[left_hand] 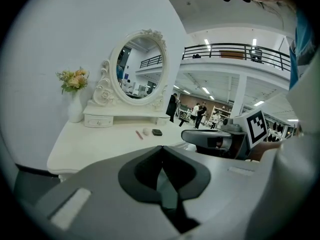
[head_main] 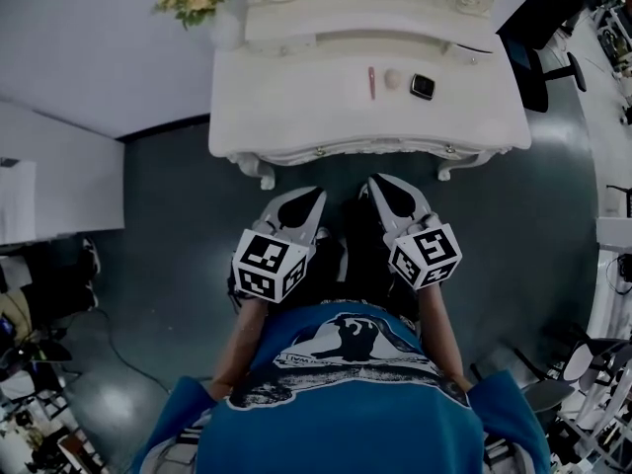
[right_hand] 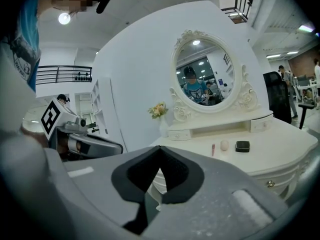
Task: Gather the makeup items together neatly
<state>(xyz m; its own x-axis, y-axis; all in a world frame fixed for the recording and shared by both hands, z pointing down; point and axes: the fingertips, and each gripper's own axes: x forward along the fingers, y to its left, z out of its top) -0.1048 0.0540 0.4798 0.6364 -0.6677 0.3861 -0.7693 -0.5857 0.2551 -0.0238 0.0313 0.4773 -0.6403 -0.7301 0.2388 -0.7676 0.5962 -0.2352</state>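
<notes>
Three items (pink stick (head_main: 371, 81), round sponge (head_main: 393, 79), black compact (head_main: 423, 87)) lie close-rowed on the counter (head_main: 296, 97), apparently gathered; left gripper (head_main: 318, 194) and right gripper (head_main: 375, 180) wait clear, fingers closed empty.

No legible text, label or number. Left gripper (head_main: 317, 194), right gripper (head_main: 376, 181): only black-white square marker patterns, no letters.

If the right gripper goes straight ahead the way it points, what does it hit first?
The right gripper would probably meet the front edge of the white dressing table before reaching the makeup items. The gap before it looks free, though depth is unclear.
</notes>
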